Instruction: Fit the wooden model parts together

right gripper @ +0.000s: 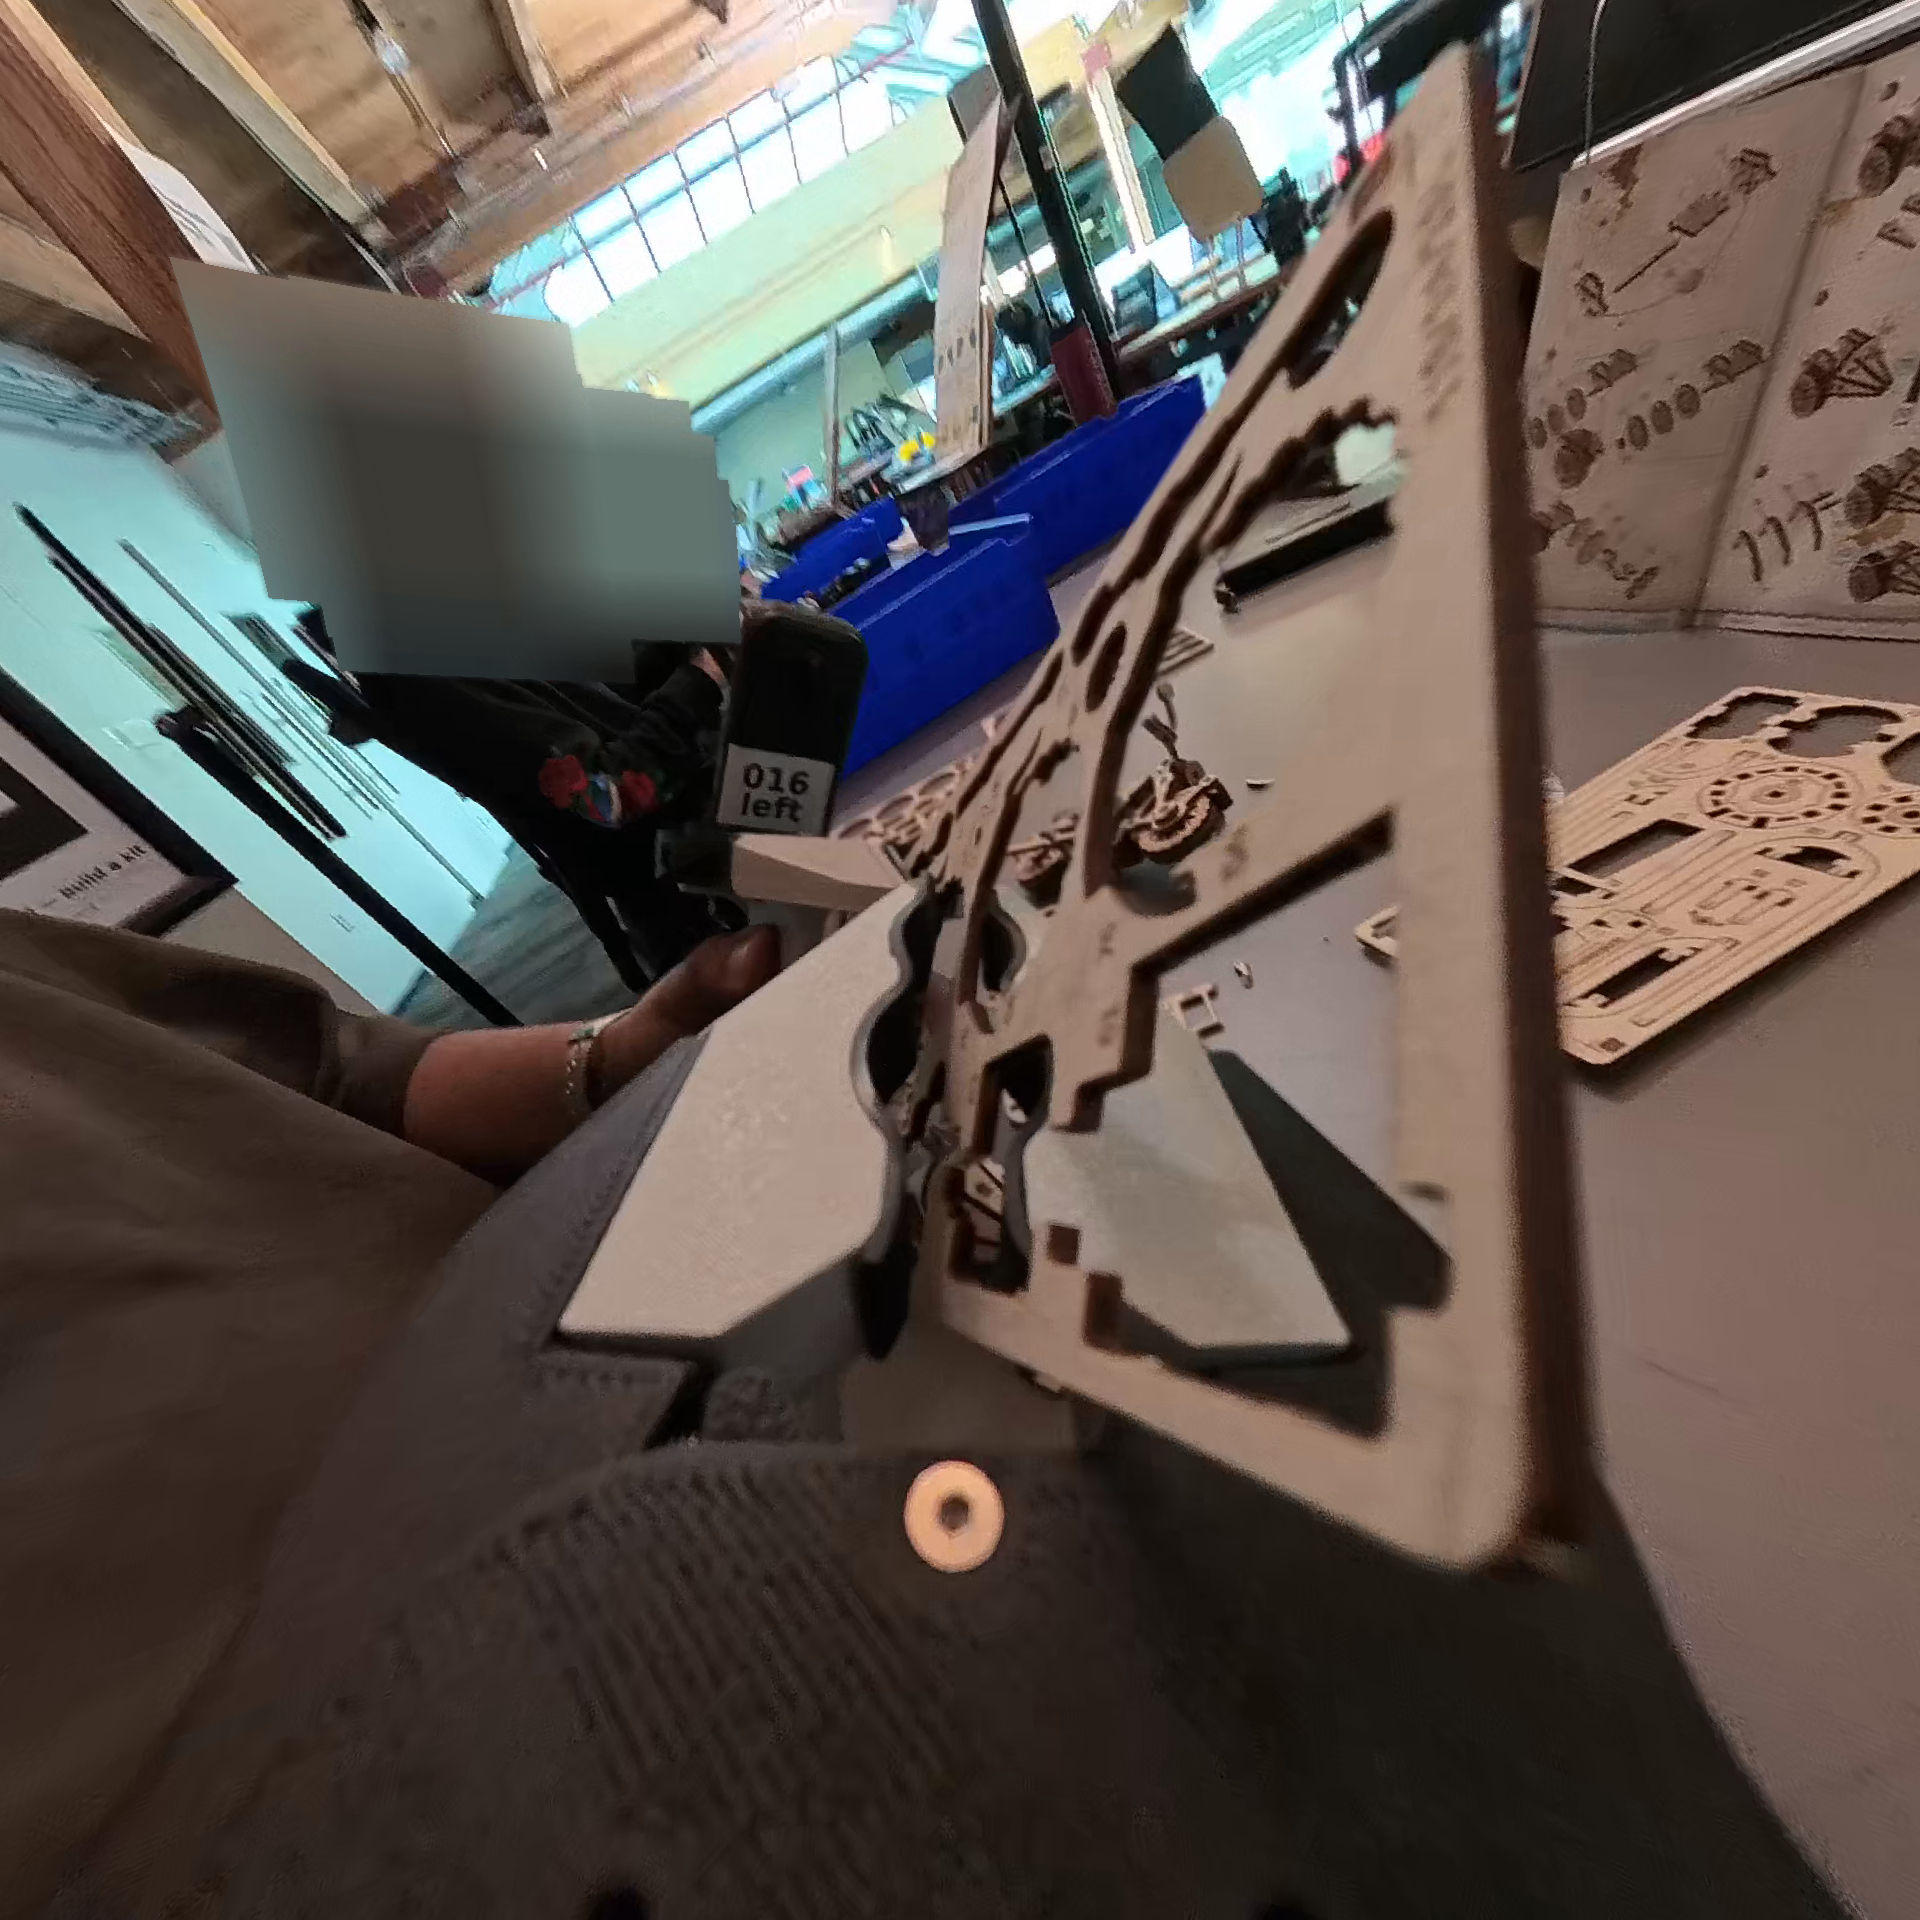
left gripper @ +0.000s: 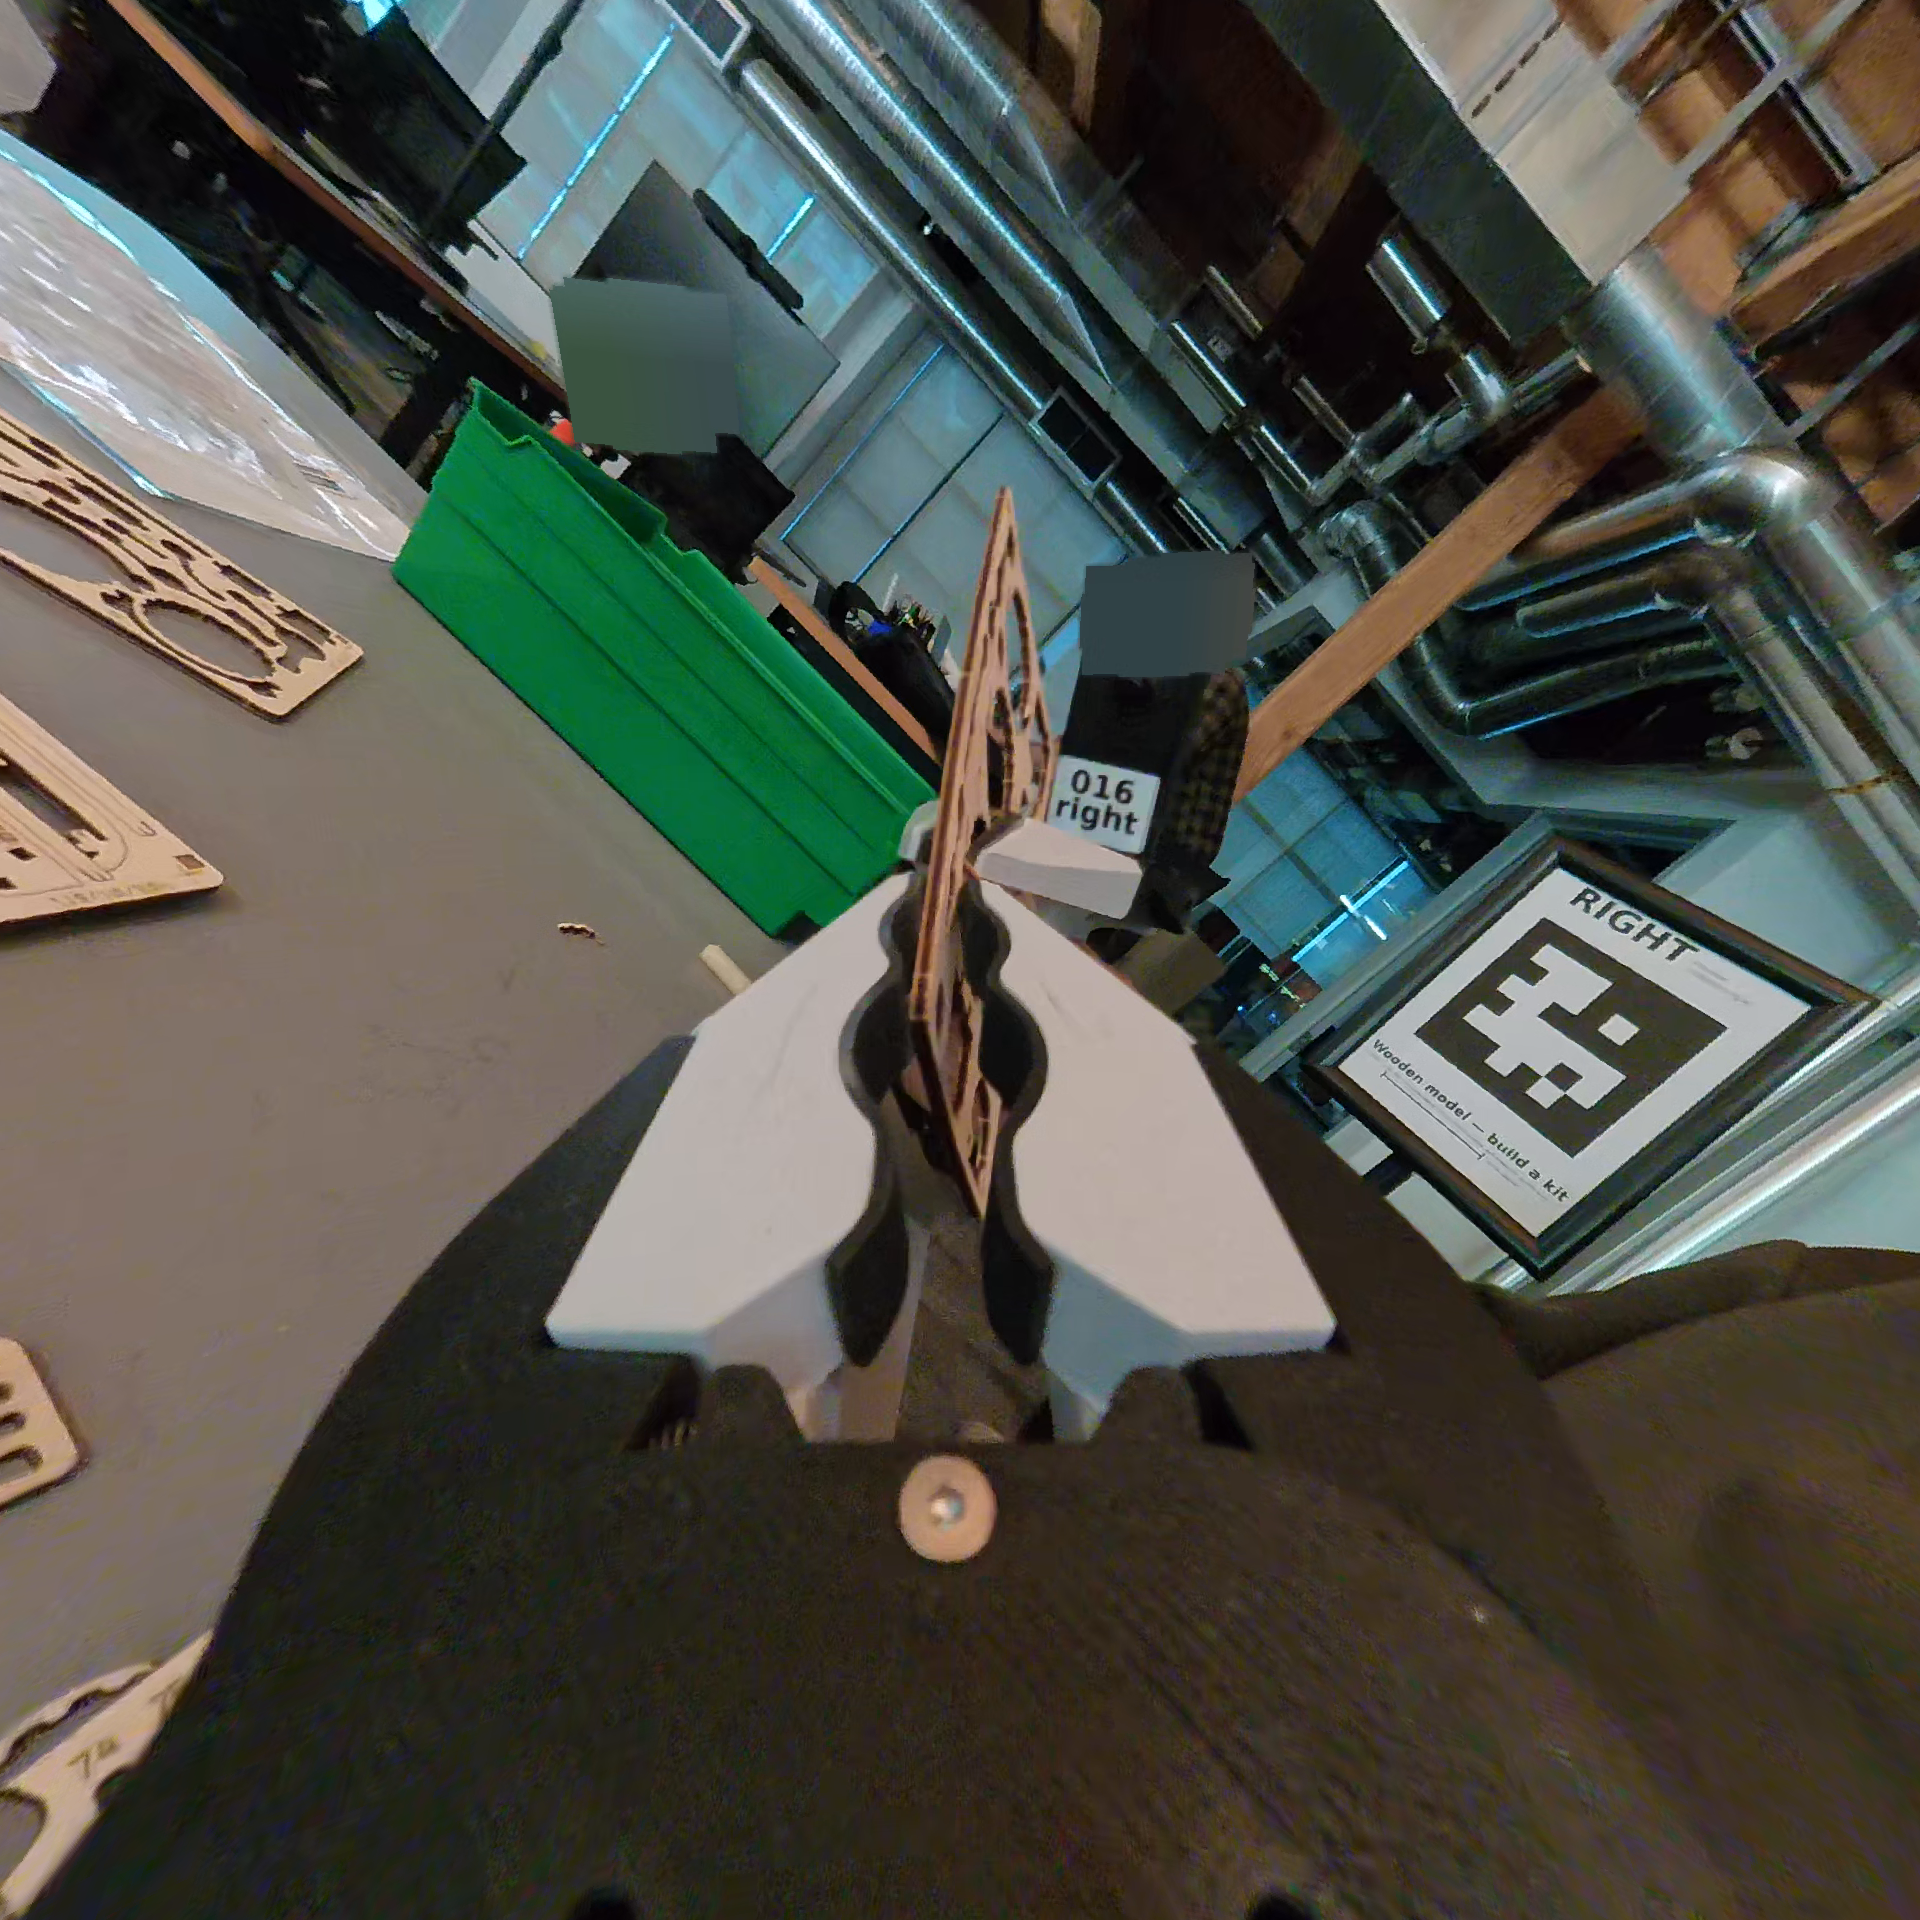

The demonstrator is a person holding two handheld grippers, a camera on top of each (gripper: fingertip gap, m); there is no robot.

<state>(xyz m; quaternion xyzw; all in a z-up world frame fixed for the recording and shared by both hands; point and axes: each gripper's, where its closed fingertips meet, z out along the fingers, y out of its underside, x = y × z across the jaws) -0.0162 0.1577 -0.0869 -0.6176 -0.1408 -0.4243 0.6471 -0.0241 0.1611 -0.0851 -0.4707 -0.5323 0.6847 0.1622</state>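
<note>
In your left wrist view, a white label (left gripper: 1103,816) with dark print sits on the right gripper (left gripper: 982,857) at 1 o'clock. A framed sign (left gripper: 1579,1049) with a block marker and lettering stands at 3 o'clock. In the right wrist view, a matching label (right gripper: 774,795) rides the left gripper (right gripper: 883,894) at 10 o'clock. Lettering on your held wooden sheet (right gripper: 1299,935) is too blurred to read.

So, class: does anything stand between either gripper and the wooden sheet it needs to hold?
Nothing visible does. The left gripper is already clamped on the wooden cutout sheet, seen edge-on. The right gripper grips the same sheet from the opposite side, with no object between the fingers and the wood.
</note>
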